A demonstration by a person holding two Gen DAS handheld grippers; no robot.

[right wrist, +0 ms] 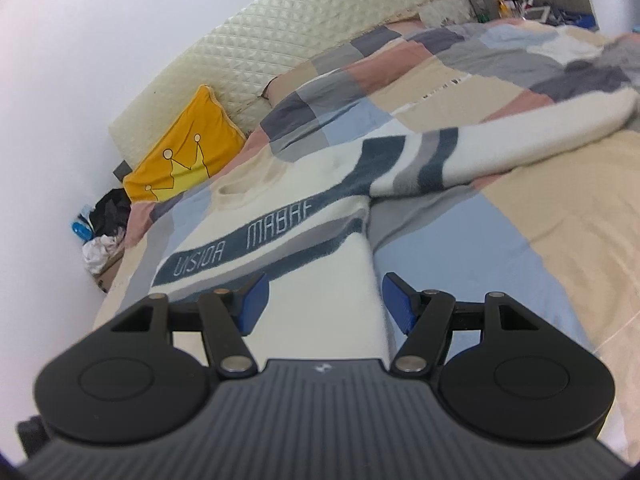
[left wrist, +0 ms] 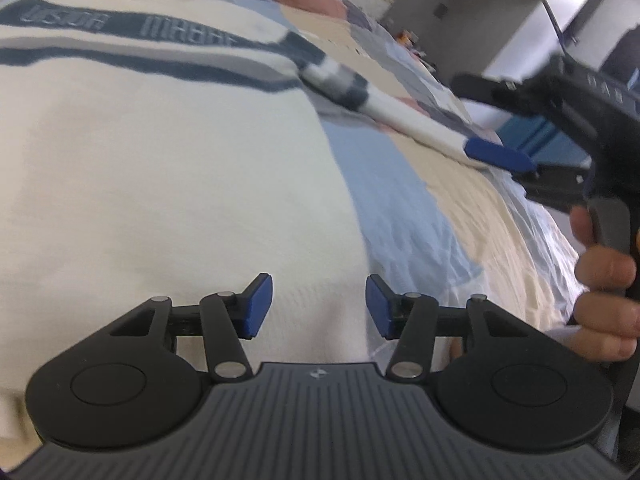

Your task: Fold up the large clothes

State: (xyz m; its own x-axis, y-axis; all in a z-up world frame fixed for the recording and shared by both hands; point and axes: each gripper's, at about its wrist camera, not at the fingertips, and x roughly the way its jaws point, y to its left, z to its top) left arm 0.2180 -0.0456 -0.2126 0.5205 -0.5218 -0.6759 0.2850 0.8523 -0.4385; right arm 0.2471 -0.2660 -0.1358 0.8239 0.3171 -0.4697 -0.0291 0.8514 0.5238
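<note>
A cream sweater (left wrist: 160, 168) with navy and grey stripes and a lettered band lies flat on a patchwork bedspread (right wrist: 540, 220). My left gripper (left wrist: 319, 306) hovers open over the sweater's lower body, close to its right edge, with only cloth showing in the gap. One sleeve (right wrist: 500, 148) stretches out to the right across the bed. My right gripper (right wrist: 325, 304) is open over the sweater's (right wrist: 320, 312) side edge below the armpit. In the left wrist view a hand (left wrist: 604, 280) holds the right gripper, and one of its blue pads (left wrist: 500, 156) lies near the sleeve's (left wrist: 400, 116) end.
A yellow cushion with a crown (right wrist: 184, 152) leans on the quilted headboard (right wrist: 300, 40). Loose items (right wrist: 104, 224) are piled between bed and wall at the left. A cluttered shelf (right wrist: 520, 4) stands beyond the bed's far right.
</note>
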